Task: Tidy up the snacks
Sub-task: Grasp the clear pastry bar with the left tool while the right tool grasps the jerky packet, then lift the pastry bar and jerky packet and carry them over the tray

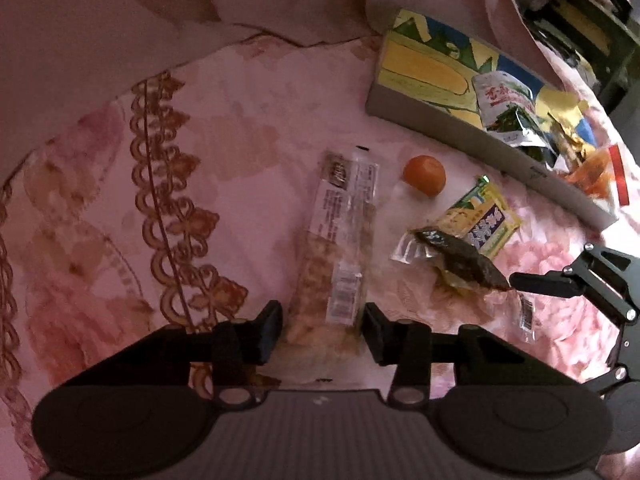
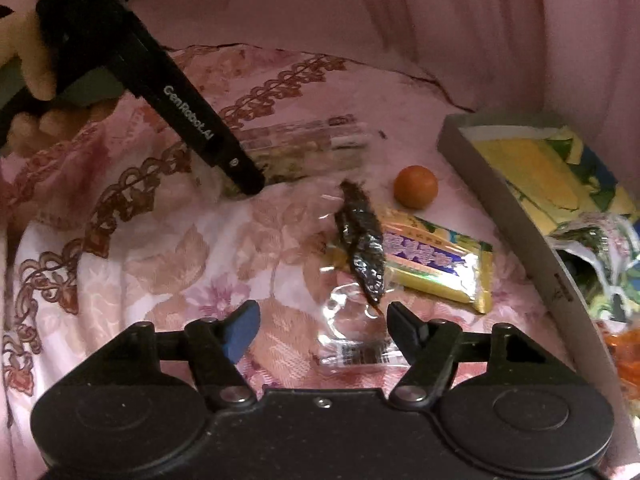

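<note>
A long clear packet of pale snacks lies on the pink floral cloth, running away from me. My left gripper straddles its near end, a pad close by each edge, and the wrapper shows no squeeze. In the right wrist view the same packet lies at the back, with the left gripper's finger over its end. A dark snack in clear wrap lies between the fingers of my open right gripper, nearer the right pad. From the left wrist view, a right finger touches that dark snack.
An orange round fruit and a yellow packet lie beside the dark snack. A shallow corn-printed box at the right holds several packets. A hand grips the left tool. Pink fabric rises behind.
</note>
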